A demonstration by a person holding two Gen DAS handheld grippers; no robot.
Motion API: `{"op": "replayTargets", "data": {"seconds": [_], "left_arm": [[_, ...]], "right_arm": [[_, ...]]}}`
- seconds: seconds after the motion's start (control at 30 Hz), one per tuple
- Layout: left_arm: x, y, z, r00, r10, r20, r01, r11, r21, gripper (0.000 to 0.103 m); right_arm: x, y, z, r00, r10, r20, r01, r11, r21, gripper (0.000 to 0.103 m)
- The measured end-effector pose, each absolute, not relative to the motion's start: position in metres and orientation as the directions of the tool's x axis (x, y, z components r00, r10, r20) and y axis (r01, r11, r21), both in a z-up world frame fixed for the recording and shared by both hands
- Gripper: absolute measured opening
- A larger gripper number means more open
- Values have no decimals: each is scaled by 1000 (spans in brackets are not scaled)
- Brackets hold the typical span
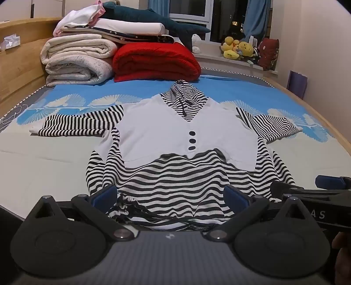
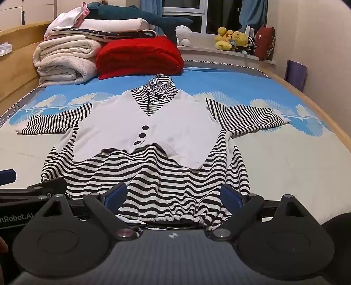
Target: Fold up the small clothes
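Observation:
A small hooded top (image 1: pixel 182 136) (image 2: pixel 144 129) lies flat and face up on the bed, with black-and-white stripes, a white front panel and three dark buttons. Both sleeves are spread out sideways. Its gathered hem with drawstring faces me. My left gripper (image 1: pixel 172 196) stands open just above the hem's left part, with striped cloth between the blue pads but not pinched. My right gripper (image 2: pixel 174 196) is open over the hem's right part in the same way. Each gripper shows at the edge of the other's view.
Folded white blankets (image 1: pixel 76 63) and a red blanket (image 1: pixel 155 61) are stacked at the head of the bed, with a blue plush shark (image 1: pixel 153 20) on top. Plush toys (image 1: pixel 239 49) sit on the window sill. Wooden bed rails (image 1: pixel 318 114) run along both sides.

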State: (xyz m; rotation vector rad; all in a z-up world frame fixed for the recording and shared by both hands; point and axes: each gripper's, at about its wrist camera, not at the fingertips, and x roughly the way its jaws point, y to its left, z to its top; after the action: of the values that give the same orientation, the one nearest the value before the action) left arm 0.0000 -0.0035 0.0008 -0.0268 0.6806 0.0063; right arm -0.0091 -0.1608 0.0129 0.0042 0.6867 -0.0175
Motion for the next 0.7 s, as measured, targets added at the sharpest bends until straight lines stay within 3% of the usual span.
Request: {"op": "replayTargets", "data": {"seconds": [0.7], "left_arm": [[0,-4,1,777,-3,-630,-15,1000,-23,103]], "right_arm": [[-9,-159,13,772,-15,-635,18,1000,-1,92]]}}
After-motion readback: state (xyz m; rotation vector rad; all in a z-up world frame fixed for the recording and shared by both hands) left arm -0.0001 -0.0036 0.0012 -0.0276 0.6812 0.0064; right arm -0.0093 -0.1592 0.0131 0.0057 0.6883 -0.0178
